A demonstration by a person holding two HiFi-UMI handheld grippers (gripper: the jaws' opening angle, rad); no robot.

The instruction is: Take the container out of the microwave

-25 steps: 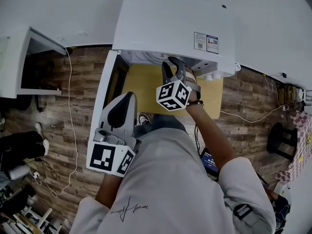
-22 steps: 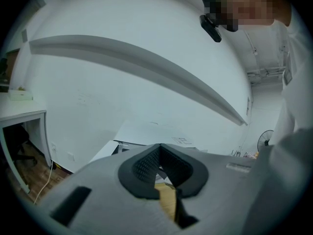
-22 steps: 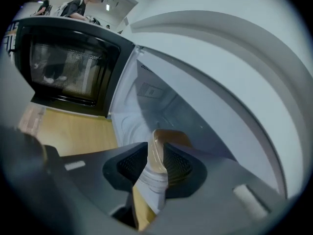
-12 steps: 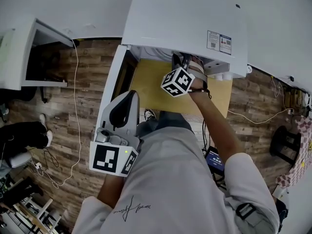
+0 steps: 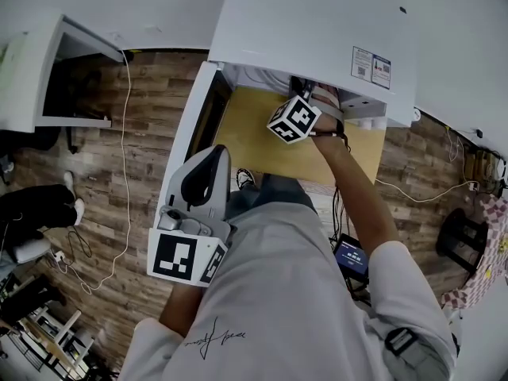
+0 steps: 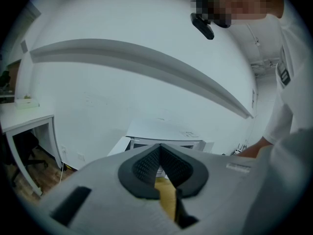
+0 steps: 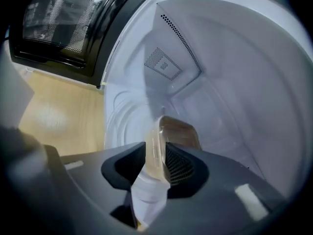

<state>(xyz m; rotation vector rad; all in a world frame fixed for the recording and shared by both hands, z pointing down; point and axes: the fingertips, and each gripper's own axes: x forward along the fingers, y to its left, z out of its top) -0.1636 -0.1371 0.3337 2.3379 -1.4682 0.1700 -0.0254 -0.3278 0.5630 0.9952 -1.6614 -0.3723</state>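
Head view, seen from above: a white microwave (image 5: 317, 30) occupies the upper centre of the frame on a yellow table (image 5: 254, 137), its door (image 5: 190, 125) swung open at centre left. The right gripper (image 7: 155, 155) reaches into the cavity under the top panel; only its marker cube and the wrist show.

Right gripper view: a clear container (image 7: 178, 129) with brown contents sits on the cavity floor at lower centre. Its near rim stands between the jaws, which have just been opening and are spread wide. A dark gap separates the rim from the left pad, so the rim is not clamped.

The left gripper (image 6: 159, 153) sits at the lower left of the head view, well apart from the microwave. Its jaw tips meet with nothing between them.
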